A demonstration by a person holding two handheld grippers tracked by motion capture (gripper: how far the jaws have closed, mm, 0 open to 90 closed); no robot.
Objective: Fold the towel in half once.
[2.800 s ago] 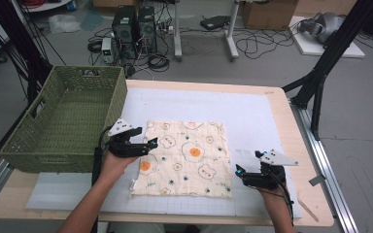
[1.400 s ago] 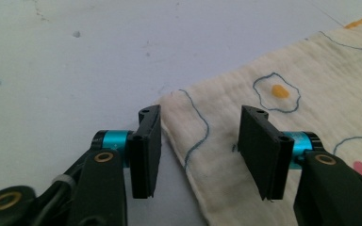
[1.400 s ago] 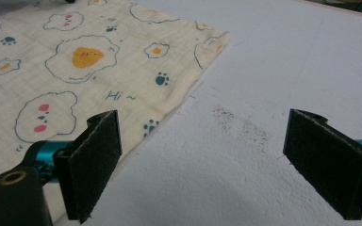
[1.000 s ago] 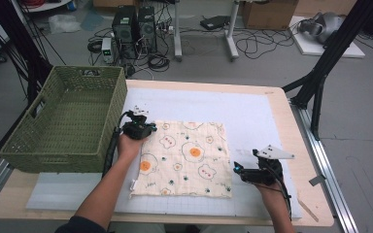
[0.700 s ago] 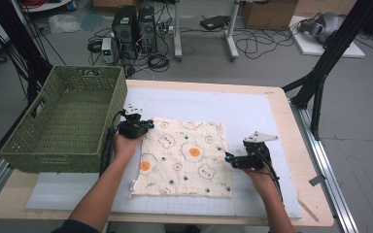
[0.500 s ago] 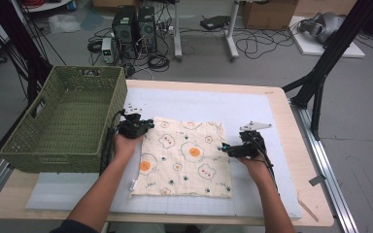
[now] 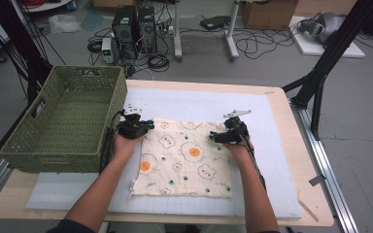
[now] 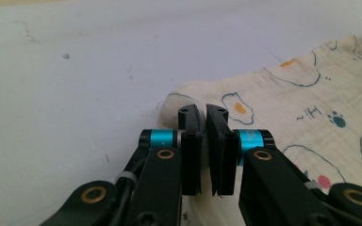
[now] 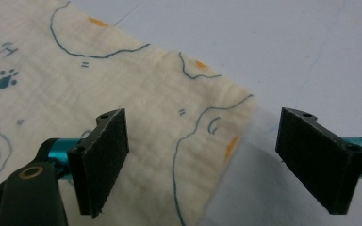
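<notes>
The cloth (image 7: 184, 158) lies flat on the mat (image 7: 272, 145). The left gripper (image 8: 202, 141) is clamped on its far left corner. The right gripper (image 9: 200, 155), jaws apart and just closing a little, straddles the far right edge; the high view adds a basket (image 7: 63, 121) to the left.

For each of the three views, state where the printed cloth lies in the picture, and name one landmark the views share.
High view: the printed cloth lies centre, between both hand-held grippers.
Left gripper view: right half, its corner at the jaws.
Right gripper view: left and centre, corner between the jaws.
Shared landmark: the pale mat beneath it.
</notes>
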